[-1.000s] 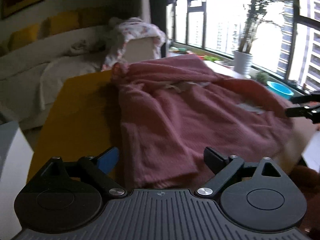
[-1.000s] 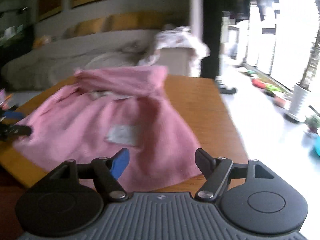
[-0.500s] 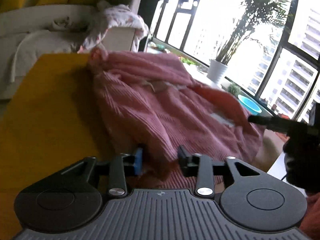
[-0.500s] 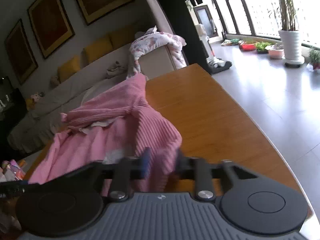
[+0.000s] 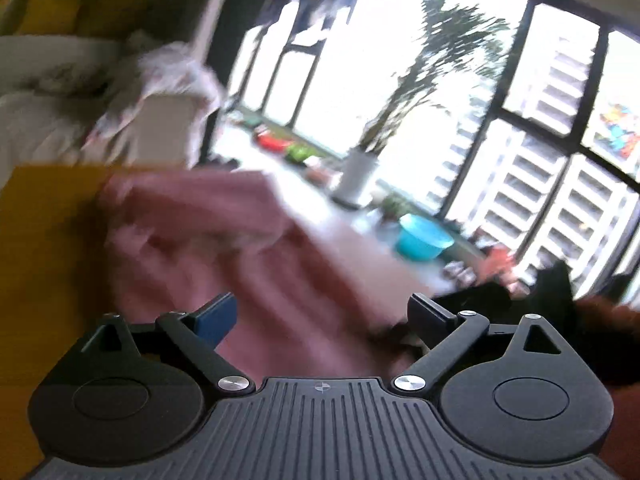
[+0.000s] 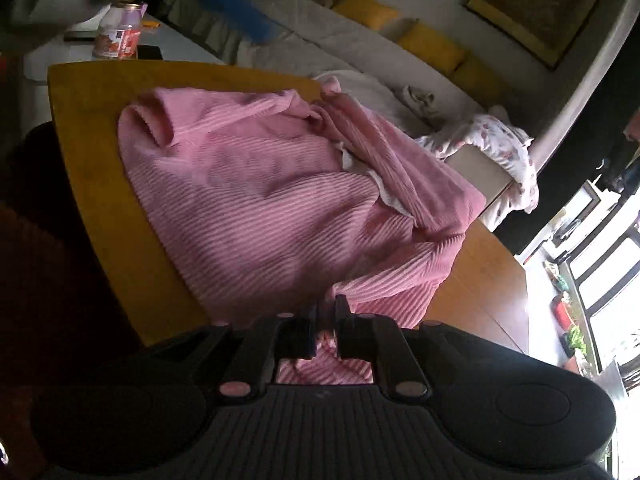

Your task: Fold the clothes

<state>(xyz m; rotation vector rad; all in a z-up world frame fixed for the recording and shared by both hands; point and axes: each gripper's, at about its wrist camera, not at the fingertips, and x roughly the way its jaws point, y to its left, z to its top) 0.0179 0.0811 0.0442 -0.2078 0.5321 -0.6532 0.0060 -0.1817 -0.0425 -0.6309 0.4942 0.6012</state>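
Observation:
A pink ribbed garment [image 6: 272,200] lies spread and rumpled on the wooden table [image 6: 92,120]. My right gripper [image 6: 325,320] is shut on the garment's near hem and holds a pinched fold of it. In the left wrist view the same garment [image 5: 240,248] is blurred by motion. My left gripper [image 5: 322,312] is open and empty above the garment's near edge. The right gripper's dark body [image 5: 500,300] shows blurred at the right of that view.
A sofa [image 6: 360,40] with yellow cushions stands beyond the table, with floral laundry [image 6: 500,140] over a box. A bottle [image 6: 120,32] sits on a side table. Large windows, a potted plant [image 5: 356,176] and a blue basin [image 5: 424,236] are on the window side.
My left gripper was shut on the garment's hem half a second ago and is now open, moving fast. My right gripper stays shut on the garment and has turned, lifted over it.

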